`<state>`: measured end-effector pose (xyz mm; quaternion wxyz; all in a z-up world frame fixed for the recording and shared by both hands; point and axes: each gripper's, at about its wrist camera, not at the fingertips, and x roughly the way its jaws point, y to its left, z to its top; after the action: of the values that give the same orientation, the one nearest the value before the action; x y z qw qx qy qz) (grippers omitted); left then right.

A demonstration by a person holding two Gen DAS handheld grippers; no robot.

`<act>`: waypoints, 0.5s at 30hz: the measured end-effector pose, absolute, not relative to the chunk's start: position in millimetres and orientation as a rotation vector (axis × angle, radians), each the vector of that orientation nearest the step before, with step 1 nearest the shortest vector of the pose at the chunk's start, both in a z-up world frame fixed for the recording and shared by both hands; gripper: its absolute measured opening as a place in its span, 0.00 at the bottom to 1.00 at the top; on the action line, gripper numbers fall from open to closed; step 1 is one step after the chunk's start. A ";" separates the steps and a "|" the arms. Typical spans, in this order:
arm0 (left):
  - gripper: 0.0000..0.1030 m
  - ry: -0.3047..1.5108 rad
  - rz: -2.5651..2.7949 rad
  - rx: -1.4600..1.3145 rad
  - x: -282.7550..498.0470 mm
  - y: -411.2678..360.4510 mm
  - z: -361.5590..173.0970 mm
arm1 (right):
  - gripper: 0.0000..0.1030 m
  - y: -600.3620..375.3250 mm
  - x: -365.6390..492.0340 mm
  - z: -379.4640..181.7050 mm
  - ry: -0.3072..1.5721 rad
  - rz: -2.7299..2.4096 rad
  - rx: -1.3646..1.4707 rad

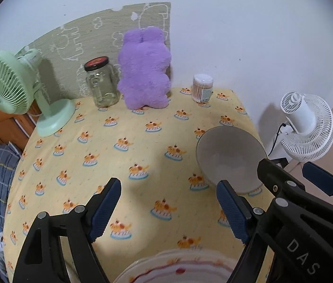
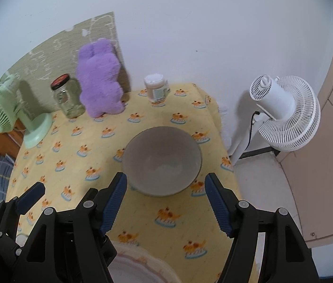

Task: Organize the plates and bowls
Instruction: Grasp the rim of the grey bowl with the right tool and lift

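Observation:
A grey bowl (image 2: pixel 163 159) stands upright on the yellow tablecloth (image 2: pixel 76 155) near the table's right edge. It also shows in the left wrist view (image 1: pixel 230 155). My right gripper (image 2: pixel 166 202) is open and empty, just in front of the bowl. My left gripper (image 1: pixel 168 212) is open and empty, to the left of the bowl. A white plate with a red pattern (image 1: pixel 178 268) lies at the near edge below both grippers, partly cut off; it also shows in the right wrist view (image 2: pixel 140 266). The right gripper (image 1: pixel 294 176) shows in the left view.
At the back of the table stand a green desk fan (image 1: pixel 13 89), a glass jar with a red lid (image 1: pixel 101 82), a purple plush toy (image 1: pixel 145 70) and a tub of cotton swabs (image 1: pixel 202 87). A white floor fan (image 2: pixel 284 115) stands right of the table.

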<state>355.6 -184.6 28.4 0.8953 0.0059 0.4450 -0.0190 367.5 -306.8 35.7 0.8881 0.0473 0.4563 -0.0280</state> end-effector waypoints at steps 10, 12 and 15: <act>0.75 0.934 -0.052 0.021 399.2 -212.2 -2.9 | 0.70 -339.3 409.7 2.3 0.962 -0.103 0.144; 0.72 0.943 -0.046 0.026 407.2 -216.6 -11.5 | 0.70 -343.2 417.4 -6.5 0.973 -0.111 0.148; 0.65 0.964 -0.064 0.017 415.6 -223.0 -23.5 | 0.69 -347.8 427.3 -19.2 0.996 -0.132 0.151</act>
<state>415.6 -223.0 -23.5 0.8856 0.0081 0.4633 -0.0306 427.3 -347.8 -19.2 0.8738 0.0722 0.4767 -0.0632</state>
